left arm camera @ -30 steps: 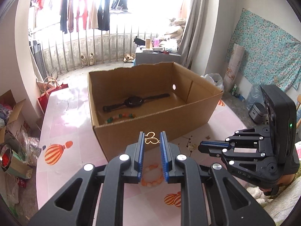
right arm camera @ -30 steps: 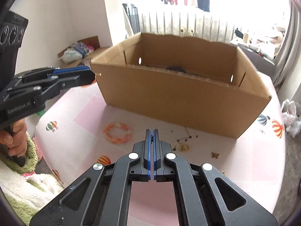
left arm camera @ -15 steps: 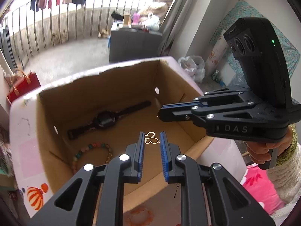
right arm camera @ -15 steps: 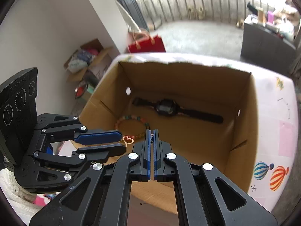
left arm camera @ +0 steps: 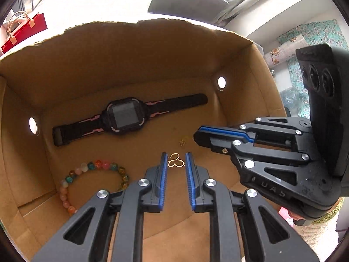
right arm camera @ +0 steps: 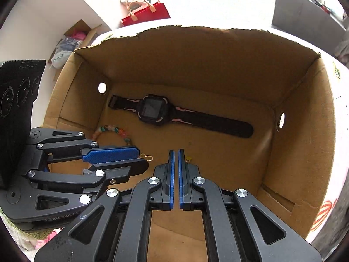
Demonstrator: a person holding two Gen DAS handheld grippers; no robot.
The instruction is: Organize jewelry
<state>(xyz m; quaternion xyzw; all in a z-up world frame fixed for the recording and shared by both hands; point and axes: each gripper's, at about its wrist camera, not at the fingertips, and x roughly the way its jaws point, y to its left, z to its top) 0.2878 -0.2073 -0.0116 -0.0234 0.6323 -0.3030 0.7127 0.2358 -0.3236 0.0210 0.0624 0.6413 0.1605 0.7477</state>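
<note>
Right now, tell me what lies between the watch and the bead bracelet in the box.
Nothing lies there. Only bare cardboard box floor separates the watch from the bead bracelet. This shows most clearly in the left wrist view.

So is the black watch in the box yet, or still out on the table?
In. The black watch lies flat on the floor of the cardboard box, strap spread out, near the back wall; the bead bracelet lies in there too.

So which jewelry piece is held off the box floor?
The gold butterfly charm, pinched between the left gripper jaws; watch and bead bracelet lie flat.
</note>
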